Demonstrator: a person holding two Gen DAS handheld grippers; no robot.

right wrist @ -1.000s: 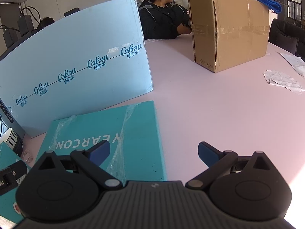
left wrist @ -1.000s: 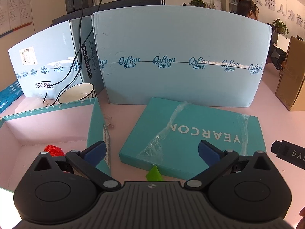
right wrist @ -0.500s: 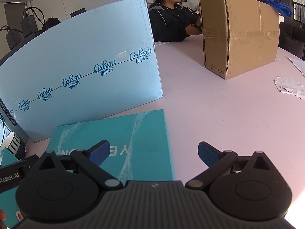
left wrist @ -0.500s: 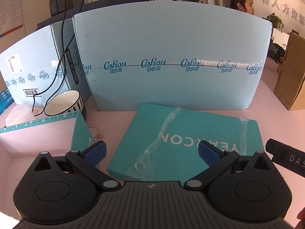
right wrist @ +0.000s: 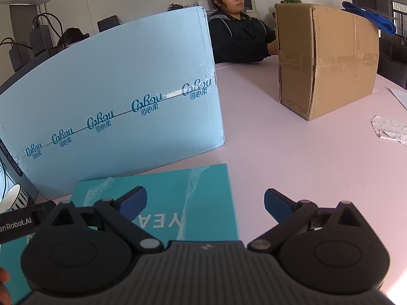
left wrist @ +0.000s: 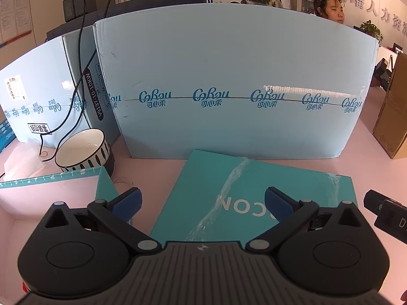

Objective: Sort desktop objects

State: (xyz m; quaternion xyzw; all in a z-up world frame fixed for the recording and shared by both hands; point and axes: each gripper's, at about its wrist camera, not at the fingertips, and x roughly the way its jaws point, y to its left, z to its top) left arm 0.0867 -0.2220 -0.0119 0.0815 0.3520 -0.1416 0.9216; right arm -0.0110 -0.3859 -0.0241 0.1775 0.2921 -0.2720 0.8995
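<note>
Left gripper [left wrist: 202,200] has its jaws spread wide, holding nothing, above the teal lid [left wrist: 229,193] lying flat on the pink table [right wrist: 305,157]. Right gripper [right wrist: 205,202] likewise stands apart and empty over the lid's right edge. Open teal box [left wrist: 58,178] sits left, bowl [left wrist: 84,150] behind it.

Left gripper [left wrist: 202,199] and right gripper [right wrist: 205,200] both held level and forward — jaws spread wide, nothing between them.
</note>
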